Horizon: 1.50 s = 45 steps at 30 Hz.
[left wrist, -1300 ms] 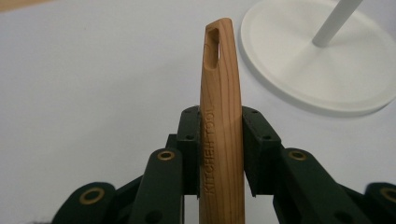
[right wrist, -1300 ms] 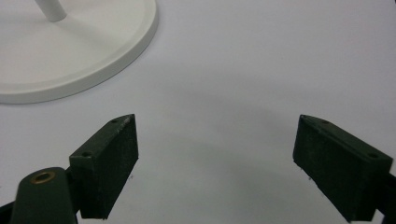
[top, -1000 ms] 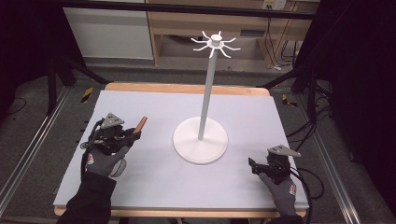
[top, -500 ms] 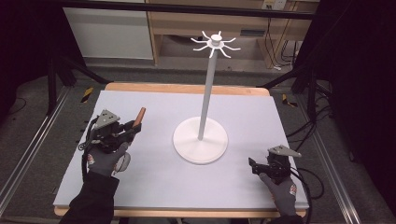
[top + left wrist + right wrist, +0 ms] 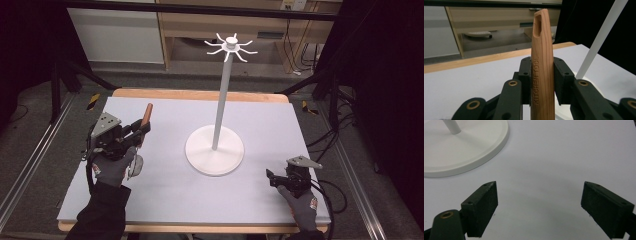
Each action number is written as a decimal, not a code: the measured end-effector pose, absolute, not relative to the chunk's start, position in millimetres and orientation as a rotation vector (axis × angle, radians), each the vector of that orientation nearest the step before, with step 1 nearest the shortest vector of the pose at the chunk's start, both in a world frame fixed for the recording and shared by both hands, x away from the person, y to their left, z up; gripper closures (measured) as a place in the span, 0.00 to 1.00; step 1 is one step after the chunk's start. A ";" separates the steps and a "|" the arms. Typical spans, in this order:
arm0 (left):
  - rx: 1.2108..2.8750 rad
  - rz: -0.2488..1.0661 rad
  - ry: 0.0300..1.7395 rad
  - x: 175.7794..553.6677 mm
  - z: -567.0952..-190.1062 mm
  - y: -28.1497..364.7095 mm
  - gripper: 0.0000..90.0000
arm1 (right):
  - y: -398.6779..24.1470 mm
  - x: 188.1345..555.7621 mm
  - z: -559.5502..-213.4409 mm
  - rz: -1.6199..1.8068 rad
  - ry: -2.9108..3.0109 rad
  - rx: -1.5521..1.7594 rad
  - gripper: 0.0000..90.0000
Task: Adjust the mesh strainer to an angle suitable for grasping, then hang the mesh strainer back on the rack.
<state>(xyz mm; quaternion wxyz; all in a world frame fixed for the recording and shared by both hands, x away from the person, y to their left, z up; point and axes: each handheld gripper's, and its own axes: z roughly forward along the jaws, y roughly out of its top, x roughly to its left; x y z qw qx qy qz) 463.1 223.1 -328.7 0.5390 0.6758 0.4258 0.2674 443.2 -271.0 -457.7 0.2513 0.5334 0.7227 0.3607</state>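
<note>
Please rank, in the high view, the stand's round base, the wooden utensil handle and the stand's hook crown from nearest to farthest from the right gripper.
1. Round base, left of the right gripper, mid-table.
2. Wooden utensil handle, far left, clamped in the left gripper.
3. Hook crown, atop the pole, toward the table's far edge.
</note>
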 end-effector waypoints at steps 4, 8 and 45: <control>1.584 0.654 0.986 460.0 -318.6 217.9 0.78 | -271.5 443.1 -457.3 0.985 1.970 1.450 0.16; 1.564 0.667 0.953 457.2 -307.0 212.3 0.78 | -271.3 442.8 -457.7 0.985 1.964 1.454 0.16; 1.482 0.718 0.779 450.7 -236.0 157.1 0.78 | -272.6 442.6 -457.5 0.998 1.966 1.440 0.15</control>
